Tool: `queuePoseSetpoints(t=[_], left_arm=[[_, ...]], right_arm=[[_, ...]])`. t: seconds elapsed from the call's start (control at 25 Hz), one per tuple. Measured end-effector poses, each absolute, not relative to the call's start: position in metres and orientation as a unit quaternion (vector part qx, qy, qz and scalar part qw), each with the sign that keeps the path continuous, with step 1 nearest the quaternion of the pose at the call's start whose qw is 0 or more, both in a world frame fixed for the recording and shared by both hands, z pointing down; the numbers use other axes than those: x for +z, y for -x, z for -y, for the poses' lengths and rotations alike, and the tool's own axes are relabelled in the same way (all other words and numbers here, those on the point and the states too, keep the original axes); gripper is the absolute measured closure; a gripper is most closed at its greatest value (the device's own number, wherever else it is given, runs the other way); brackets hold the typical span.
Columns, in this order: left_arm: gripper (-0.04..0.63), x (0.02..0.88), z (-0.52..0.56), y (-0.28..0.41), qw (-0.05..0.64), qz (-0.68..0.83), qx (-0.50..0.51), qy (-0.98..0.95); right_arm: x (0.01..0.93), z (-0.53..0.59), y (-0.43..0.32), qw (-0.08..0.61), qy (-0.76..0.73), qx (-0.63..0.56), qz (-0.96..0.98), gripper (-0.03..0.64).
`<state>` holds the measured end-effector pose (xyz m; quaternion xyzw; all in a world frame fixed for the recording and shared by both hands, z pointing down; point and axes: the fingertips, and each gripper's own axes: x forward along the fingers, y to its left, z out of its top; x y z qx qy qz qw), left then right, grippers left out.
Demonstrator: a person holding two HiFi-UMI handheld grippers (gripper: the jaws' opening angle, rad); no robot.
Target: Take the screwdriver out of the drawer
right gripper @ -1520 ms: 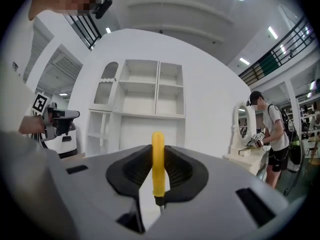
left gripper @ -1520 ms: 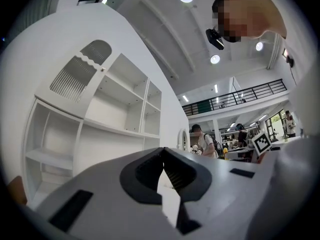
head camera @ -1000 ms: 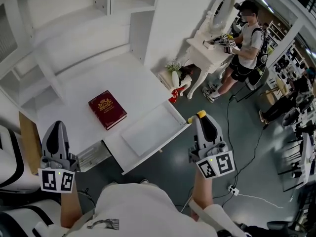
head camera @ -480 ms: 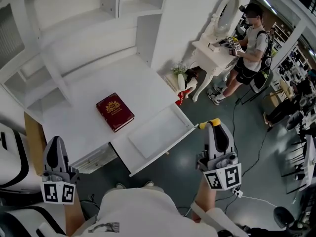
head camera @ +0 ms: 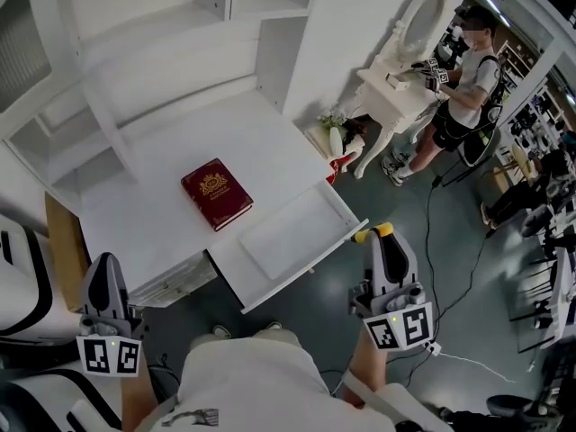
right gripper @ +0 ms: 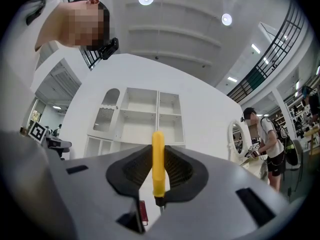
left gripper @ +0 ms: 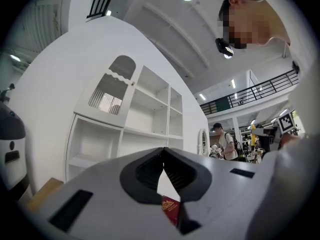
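Note:
In the head view my right gripper (head camera: 382, 238) hangs over the floor just off the right corner of the open white drawer (head camera: 346, 212), shut on the yellow-handled screwdriver (head camera: 372, 233). The right gripper view shows the yellow handle (right gripper: 158, 166) standing upright, clamped between the dark pads, metal shaft below. The drawer's inside shows no contents. My left gripper (head camera: 104, 261) sits low at the left, in front of the desk (head camera: 162, 151); its jaws meet at the tips (left gripper: 163, 151) with nothing between them.
A red book (head camera: 216, 193) lies on the desk, also showing under the left jaws as a red book (left gripper: 170, 209). White shelves (head camera: 180, 25) rise behind. At upper right a person (head camera: 463, 70) stands at a white dressing table (head camera: 396, 88). Cables (head camera: 450, 268) cross the grey floor.
My left gripper has drawn back from the desk's front edge toward my body. The right gripper, still holding the screwdriver, has shifted slightly beside the drawer corner.

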<state>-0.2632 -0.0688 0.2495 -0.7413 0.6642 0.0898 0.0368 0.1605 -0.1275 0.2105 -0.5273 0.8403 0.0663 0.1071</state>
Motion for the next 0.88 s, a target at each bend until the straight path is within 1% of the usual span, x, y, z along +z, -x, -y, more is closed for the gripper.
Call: queuePoseSetpoints(t=[0.88], left_arm=[[0.580,0.261,0.068,0.254,0.031,-0.653,0.105,0.749]], right_arm=[[0.214,0.114,-0.153,0.095,0.521,0.068,-0.845,0.535]])
